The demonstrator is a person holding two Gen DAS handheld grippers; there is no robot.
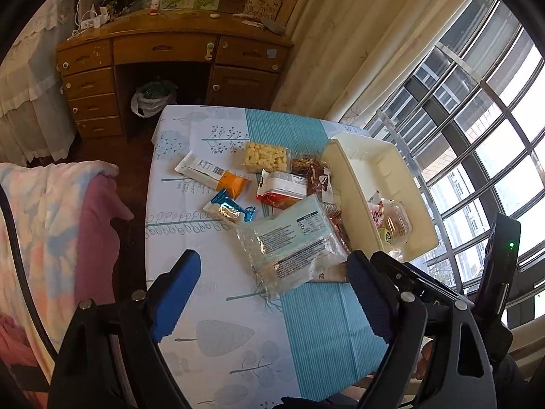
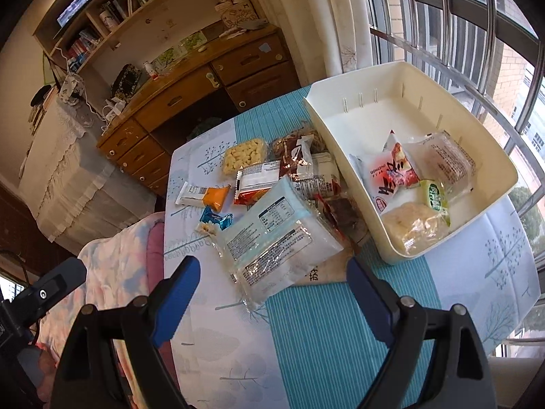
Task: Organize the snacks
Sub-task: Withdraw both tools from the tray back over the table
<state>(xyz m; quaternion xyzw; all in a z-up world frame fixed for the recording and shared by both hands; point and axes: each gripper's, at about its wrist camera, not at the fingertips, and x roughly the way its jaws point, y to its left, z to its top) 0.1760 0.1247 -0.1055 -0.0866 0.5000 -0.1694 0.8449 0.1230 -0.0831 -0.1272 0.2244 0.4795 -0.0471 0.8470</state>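
Left wrist view: the left gripper (image 1: 272, 293) hangs over the table (image 1: 190, 293), jaws apart and empty. Left of the cream bin (image 1: 347, 184) lie loose snacks; the pale blue clear packet (image 1: 289, 238) is nearest the fingers.

Right wrist view: the right gripper (image 2: 272, 293) stands with jaws apart, empty. The pale blue clear packet (image 2: 272, 235) lies just left of the cream bin (image 2: 323, 126), which holds a red-and-white packet (image 2: 395, 173) and a green sweet (image 2: 434, 196).
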